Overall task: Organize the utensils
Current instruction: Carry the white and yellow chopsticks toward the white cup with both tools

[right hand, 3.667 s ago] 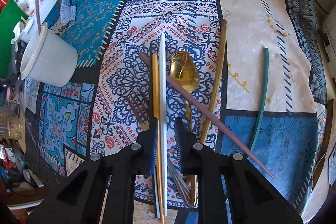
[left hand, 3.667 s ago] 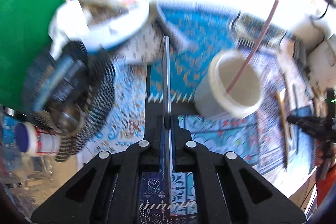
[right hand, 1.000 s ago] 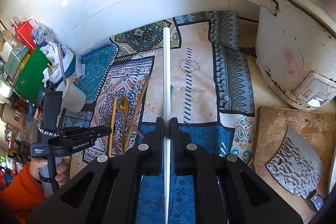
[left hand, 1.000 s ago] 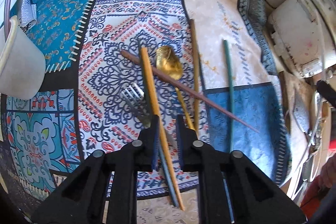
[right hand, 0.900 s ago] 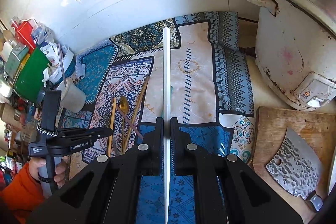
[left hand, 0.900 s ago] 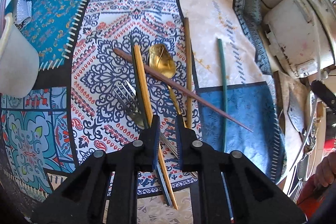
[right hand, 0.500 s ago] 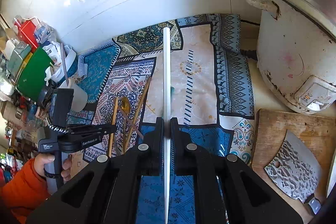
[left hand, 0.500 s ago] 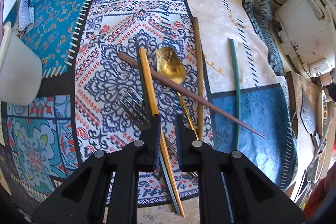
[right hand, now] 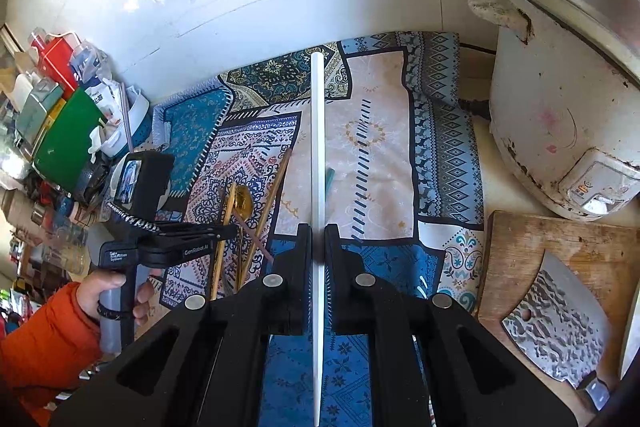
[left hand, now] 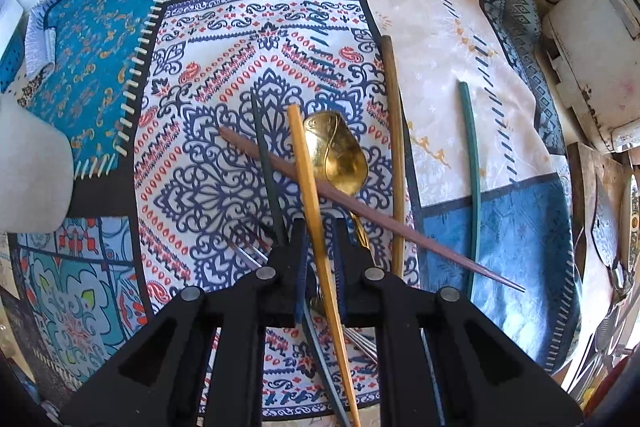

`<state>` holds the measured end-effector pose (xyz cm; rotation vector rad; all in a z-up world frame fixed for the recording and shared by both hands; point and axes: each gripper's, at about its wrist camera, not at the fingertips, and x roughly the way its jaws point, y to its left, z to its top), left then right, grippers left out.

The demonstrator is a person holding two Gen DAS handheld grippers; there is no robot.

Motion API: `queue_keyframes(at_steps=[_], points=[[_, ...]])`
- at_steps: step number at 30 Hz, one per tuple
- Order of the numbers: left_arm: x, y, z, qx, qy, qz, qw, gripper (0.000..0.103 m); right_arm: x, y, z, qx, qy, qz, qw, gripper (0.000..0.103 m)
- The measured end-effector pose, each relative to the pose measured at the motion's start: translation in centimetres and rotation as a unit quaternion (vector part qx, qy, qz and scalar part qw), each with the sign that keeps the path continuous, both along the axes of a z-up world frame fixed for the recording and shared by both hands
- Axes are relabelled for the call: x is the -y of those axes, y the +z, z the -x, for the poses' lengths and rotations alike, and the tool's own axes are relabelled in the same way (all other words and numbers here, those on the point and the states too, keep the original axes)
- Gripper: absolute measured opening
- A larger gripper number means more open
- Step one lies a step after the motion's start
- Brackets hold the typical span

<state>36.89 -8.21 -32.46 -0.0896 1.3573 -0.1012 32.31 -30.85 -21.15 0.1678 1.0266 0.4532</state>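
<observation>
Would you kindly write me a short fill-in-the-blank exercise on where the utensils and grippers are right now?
1. The right gripper is shut on a ____ chopstick.
2. The orange chopstick runs between the fingers of the ____ gripper.
3. The brown chopstick lies across the gold ____.
4. On the wooden board lies a ____.

Missing words: white; left; spoon; cleaver

The left hand-held gripper (left hand: 319, 239), which held a white chopstick over the white cup a few seconds ago, now hangs low over the utensil pile with the orange chopstick (left hand: 310, 195) between its narrowed fingers; the right hand-held gripper (right hand: 318, 247) has lifted the white chopstick (right hand: 319, 163), pointing to 12 o'clock.
</observation>
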Motion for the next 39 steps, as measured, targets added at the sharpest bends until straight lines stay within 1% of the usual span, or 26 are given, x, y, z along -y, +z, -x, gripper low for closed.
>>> queue_keyframes(at_steps=[5, 8, 10, 14, 18, 23, 29, 34, 39], points=[[1.0, -0.1, -1.0, 0.004, -0.016, -0.022, 0.9996, 0.007, -0.1, 0.0, 0.0, -0.001, -0.001, -0.002, 1.0, 0.006], [1.1, 0.4, -1.2, 0.009, -0.012, -0.017, 0.9997, 0.005, -0.4, 0.3, 0.0, 0.002, 0.0, -0.006, 1.0, 0.006], [0.6, 1.5, -0.7, 0.024, -0.008, -0.017, 0.9995, 0.005, -0.8, 0.6, 0.0, 0.007, 0.002, -0.009, 1.0, 0.006], [-1.1, 4.8, 1.0, 0.057, 0.003, 0.005, 0.9983, 0.005, -2.2, 1.5, -0.3, 0.02, 0.013, -0.012, 1.0, 0.006], [-3.3, 8.5, 3.6, 0.102, 0.023, 0.013, 0.9944, 0.005, -4.5, 2.8, -0.7, 0.041, 0.029, -0.017, 0.999, 0.006], [-7.4, 12.6, 6.2, 0.158, 0.056, 0.006, 0.9859, 0.004, -7.9, 5.0, -1.1, 0.072, 0.055, -0.024, 0.996, 0.006], [-12.8, 16.9, 8.5, 0.213, 0.097, 0.003, 0.9723, 0.004, -12.8, 7.3, -0.8, 0.107, 0.088, -0.029, 0.99, 0.006], [-16.4, 20.5, 10.1, 0.261, 0.108, -0.01, 0.9593, 0.004, -17.2, 9.1, -0.6, 0.127, 0.106, -0.042, 0.985, 0.006], [-19.7, 23.4, 10.9, 0.298, 0.108, -0.019, 0.9482, 0.004, -21.8, 10.8, -0.4, 0.153, 0.117, -0.05, 0.98, 0.006]])
